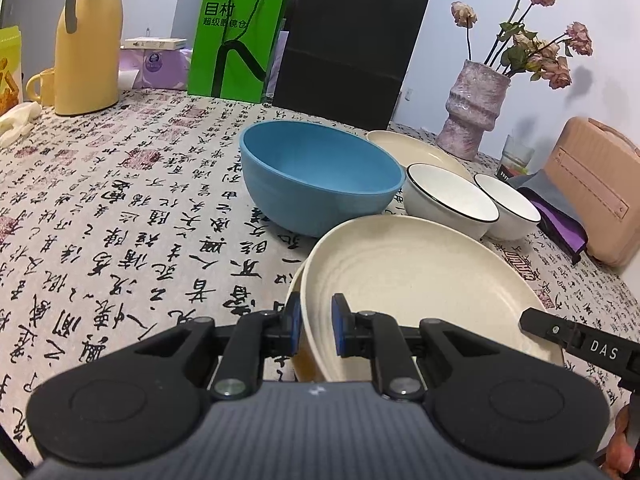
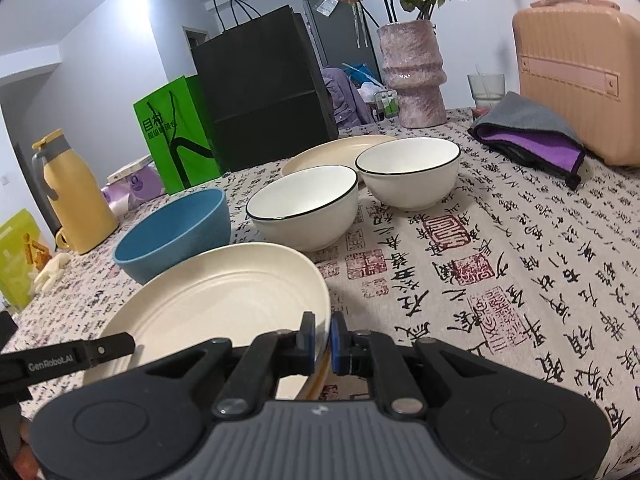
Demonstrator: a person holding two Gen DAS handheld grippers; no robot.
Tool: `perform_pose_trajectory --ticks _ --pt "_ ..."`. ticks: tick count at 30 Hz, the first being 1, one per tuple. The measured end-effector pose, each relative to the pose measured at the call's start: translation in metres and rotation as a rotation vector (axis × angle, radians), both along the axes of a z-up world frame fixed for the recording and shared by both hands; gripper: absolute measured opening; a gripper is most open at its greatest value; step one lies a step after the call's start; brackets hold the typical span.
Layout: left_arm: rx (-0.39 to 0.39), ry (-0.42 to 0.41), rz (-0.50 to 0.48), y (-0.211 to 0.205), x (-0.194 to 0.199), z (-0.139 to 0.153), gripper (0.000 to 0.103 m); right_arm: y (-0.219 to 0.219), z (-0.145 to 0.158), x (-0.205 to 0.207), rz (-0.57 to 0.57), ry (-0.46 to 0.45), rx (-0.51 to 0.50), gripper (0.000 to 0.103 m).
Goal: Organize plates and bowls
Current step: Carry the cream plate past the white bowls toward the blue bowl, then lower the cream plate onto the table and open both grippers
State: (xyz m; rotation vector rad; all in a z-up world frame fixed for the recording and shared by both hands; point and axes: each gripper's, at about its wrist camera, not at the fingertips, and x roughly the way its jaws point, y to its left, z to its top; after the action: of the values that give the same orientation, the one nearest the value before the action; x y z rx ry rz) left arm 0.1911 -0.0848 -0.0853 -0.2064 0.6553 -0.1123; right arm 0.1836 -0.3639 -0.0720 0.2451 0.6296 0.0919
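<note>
Nearest the camera, the cream plate (image 1: 420,280) is clamped at its near rim by the left gripper (image 1: 316,326), whose blue pads are closed on the rim, one inside and one outside. The opposite rim is pinched by the right gripper (image 2: 322,338), also closed on it, so the plate (image 2: 224,292) is gripped from both sides and tilted, its far edge raised. A second rim is seen just under the plate at each gripper; whether it belongs to another plate cannot be told. Both grippers are pointed downward and forward over the desk (image 1: 120,220), which is covered by a calligraphy cloth.

Just beyond the plate a blue bowl (image 1: 320,176) is set upright, close to the plate's far edge. To its right two white bowls with dark rims (image 1: 452,200) (image 1: 508,204) are placed side by side, and a second cream plate (image 1: 416,148) lies behind them. Open cloth is left to the left of the blue bowl and to the right of the held plate.

Further back a pink vase (image 1: 472,108), a black bag (image 1: 348,44), a green bag (image 1: 236,40), a yellow jug (image 1: 88,40) and a pink case (image 1: 596,188) are ranged along the far side.
</note>
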Motion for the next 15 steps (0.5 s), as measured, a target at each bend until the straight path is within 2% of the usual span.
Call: perform_pose_trajectory --ticks 5,15 --pt "0.071 -0.04 0.0 -0.008 -0.004 -0.001 0.015 0.012 -0.002 -0.001 0.005 -0.023 -0.088 0.009" --pt "0.219 -0.083 -0.019 -0.024 -0.008 -0.003 0.017 0.026 -0.005 -0.003 0.013 -0.049 -0.194 0.012"
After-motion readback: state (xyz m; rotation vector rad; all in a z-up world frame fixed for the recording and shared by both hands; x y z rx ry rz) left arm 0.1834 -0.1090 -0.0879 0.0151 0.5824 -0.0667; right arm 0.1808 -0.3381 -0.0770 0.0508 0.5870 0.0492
